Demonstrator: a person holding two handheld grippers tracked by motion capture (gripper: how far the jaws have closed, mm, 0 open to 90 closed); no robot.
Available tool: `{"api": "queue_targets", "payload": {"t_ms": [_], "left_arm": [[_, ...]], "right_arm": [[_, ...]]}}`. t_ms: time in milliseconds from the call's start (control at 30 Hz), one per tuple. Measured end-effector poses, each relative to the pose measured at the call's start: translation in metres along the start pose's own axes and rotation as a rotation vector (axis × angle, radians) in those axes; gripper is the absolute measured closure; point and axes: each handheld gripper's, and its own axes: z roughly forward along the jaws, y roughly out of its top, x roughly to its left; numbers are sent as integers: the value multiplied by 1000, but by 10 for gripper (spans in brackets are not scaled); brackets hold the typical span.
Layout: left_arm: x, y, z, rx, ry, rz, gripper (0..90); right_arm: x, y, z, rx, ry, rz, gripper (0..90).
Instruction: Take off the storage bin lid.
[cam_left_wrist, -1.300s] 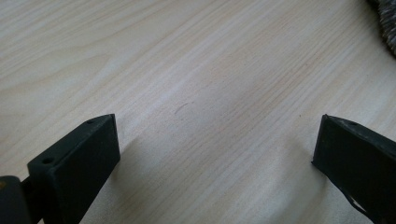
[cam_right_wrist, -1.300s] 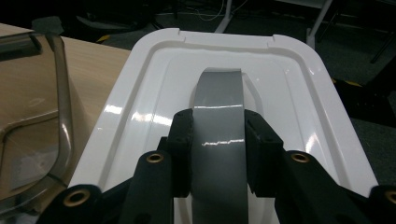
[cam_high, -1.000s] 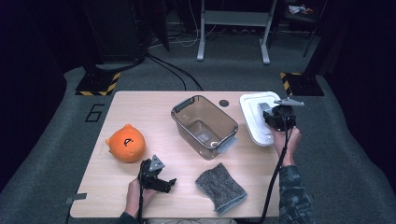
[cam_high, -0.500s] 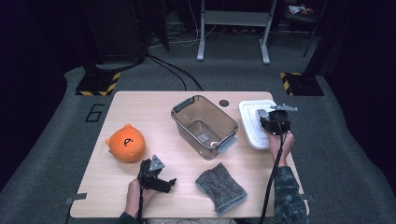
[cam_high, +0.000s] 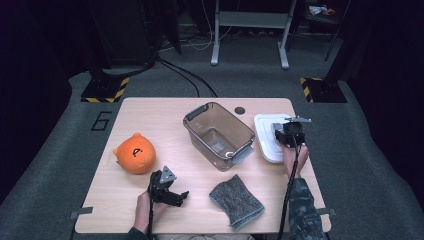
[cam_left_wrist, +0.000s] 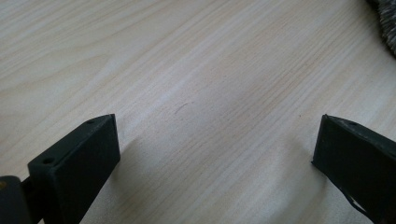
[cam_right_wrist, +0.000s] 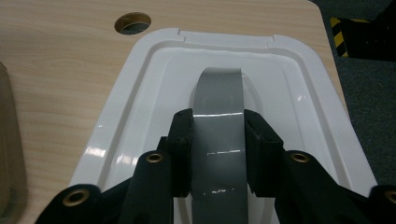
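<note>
A white lid (cam_high: 266, 145) lies flat on the table's right side, and the right gripper view shows its rim (cam_right_wrist: 122, 116) and its grey strap handle (cam_right_wrist: 218, 91). My right gripper (cam_high: 289, 131) (cam_right_wrist: 218, 122) is shut on that handle, one jaw on each side of the strap. Left of the lid stands a clear brown bin (cam_high: 196, 125), turned at an angle. Near the front edge my left gripper (cam_high: 181, 196) (cam_left_wrist: 217, 149) rests open low over bare wood, with nothing between the jaws.
An orange plush (cam_high: 134, 153) sits at the left. A grey knitted cloth (cam_high: 236, 201) (cam_left_wrist: 386, 18) lies at the front, right of my left gripper. A round cable hole (cam_high: 240, 110) (cam_right_wrist: 133, 22) is behind the lid. Dark floor surrounds the table (cam_high: 150, 112).
My right gripper has shifted slightly left and toward the near edge over the lid. The left gripper has not moved.
</note>
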Motion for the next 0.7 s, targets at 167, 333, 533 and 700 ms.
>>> {"api": "queue_targets", "payload": {"t_ms": [167, 333, 533, 700], "left_arm": [[0, 0, 0, 0, 0, 0, 2], [0, 0, 0, 0, 0, 0, 2], [0, 0, 0, 0, 0, 0, 2], [0, 0, 0, -1, 1, -1, 2]], "right_arm": [[3, -4, 10, 18, -8, 20, 667], [4, -9, 19, 32, -21, 32, 666], [3, -13, 27, 49, -27, 38, 663], [1, -15, 28, 64, -8, 55, 606]]}}
